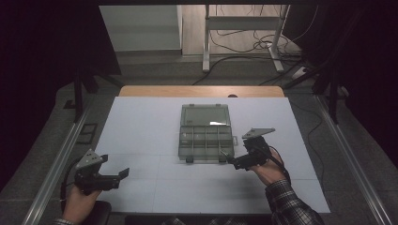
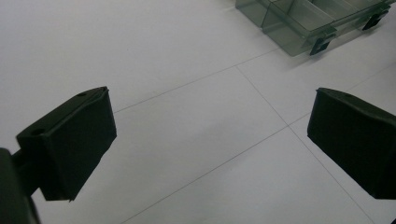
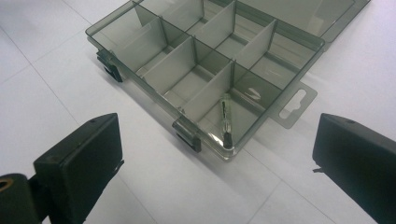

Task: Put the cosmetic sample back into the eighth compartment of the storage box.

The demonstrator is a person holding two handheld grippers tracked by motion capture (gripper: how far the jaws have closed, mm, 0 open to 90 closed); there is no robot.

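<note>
Organizer box (image 1: 206,137): lid open, mid-table (image 1: 141,140)
Slim tool (image 3: 226,120): lying in near corner compartment
Right gripper (image 3: 219,154): fingers apart, empty — just before the box
Left gripper (image 2: 210,140): fingers apart, idle
Tip: back off level — avoid clipping the latch (image 3: 188,136)

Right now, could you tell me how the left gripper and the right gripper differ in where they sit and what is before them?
The left gripper hovers over bare table, far from the box; the right gripper sits at the box's near right corner. The left faces only mat; the right faces a compartment holding a small glass tube. Both stand open, holding nothing.
</note>
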